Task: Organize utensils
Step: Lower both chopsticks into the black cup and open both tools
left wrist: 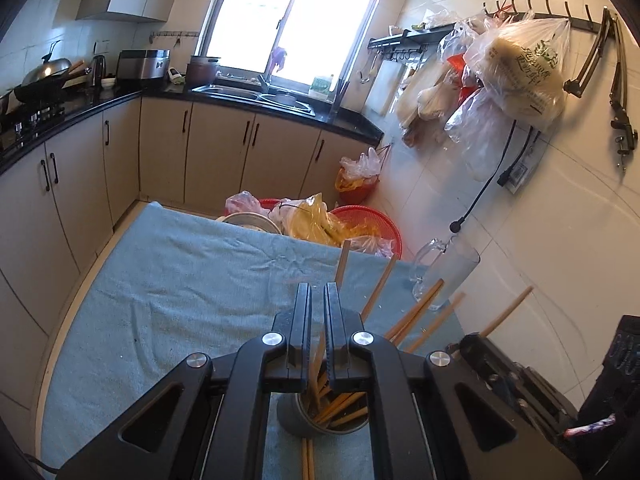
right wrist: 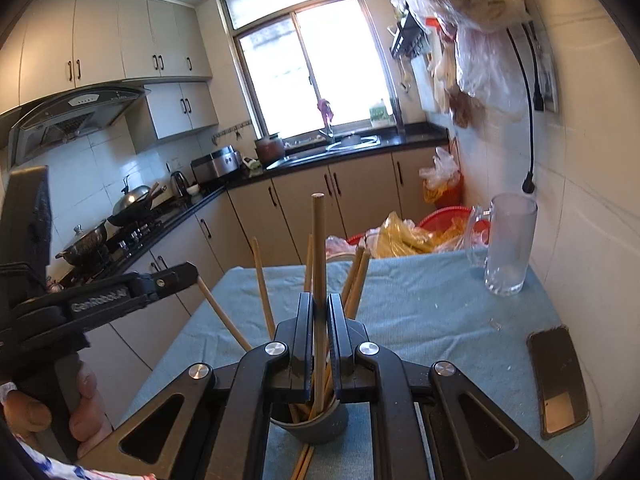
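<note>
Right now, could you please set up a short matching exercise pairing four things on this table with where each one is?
Things:
1. glass mug
2. phone
3. grey cup
4. upright chopstick

Places:
A. lying flat near the table's right edge
B. clamped in the right gripper
C. standing at the far right corner of the blue cloth
D. just below both grippers, full of chopsticks

Pairs: 1-C, 2-A, 3-D, 4-B
</note>
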The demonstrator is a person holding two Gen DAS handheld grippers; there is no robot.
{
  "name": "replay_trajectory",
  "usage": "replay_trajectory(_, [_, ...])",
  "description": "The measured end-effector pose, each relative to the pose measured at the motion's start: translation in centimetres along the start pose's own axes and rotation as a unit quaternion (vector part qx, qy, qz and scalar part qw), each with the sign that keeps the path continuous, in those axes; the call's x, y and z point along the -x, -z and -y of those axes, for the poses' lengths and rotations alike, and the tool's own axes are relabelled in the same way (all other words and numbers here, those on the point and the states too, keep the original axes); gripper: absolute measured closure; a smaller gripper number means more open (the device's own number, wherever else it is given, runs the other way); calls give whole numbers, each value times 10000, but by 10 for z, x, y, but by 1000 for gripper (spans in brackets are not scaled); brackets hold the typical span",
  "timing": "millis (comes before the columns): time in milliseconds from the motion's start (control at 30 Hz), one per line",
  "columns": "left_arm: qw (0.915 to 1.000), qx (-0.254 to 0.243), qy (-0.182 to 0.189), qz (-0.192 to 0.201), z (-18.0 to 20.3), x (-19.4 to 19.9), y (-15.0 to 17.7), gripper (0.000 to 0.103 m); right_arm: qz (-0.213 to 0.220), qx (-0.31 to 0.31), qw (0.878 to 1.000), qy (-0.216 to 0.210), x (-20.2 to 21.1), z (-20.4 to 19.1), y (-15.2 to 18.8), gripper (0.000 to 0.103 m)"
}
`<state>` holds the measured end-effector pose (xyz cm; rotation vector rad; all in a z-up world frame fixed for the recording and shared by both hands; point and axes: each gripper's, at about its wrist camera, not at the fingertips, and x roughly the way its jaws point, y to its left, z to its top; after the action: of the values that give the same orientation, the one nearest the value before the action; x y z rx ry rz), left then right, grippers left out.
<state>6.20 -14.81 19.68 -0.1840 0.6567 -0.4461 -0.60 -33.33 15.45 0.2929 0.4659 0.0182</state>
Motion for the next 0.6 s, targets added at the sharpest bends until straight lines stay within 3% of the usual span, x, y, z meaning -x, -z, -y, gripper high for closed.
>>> replay_trajectory(167, [9997, -218, -58, 98, 8, 11, 4, 96, -101, -79, 9999, 2, -6, 3, 6, 91])
replay_trajectory(233, [9994, -278, -128, 177, 10, 19, 7, 89, -102, -121, 9999, 11, -5, 4, 6, 77])
replay_trajectory(267, [9993, -275, -156, 200, 10, 22, 8, 78, -90, -150, 9998, 14, -4, 4, 6, 69])
replay_trajectory(300, [9993, -255, -165, 232, 10, 26, 9, 69, -72, -181, 9998, 0, -2, 5, 5, 68])
replay_trajectory(433, [9986, -276, -228, 379, 8, 45, 13, 68, -21, -213, 9998, -8, 9, 7, 3, 67])
replay_trajectory(533, [9981, -291, -310, 436, 6, 62, 19, 66, 34, -250, 9997, 18, 20, 9, 3, 60])
replay_trajectory(600, [9979, -296, -368, 449, 4, 73, 24, 58, 83, -274, 9996, 60, 30, 11, 5, 53])
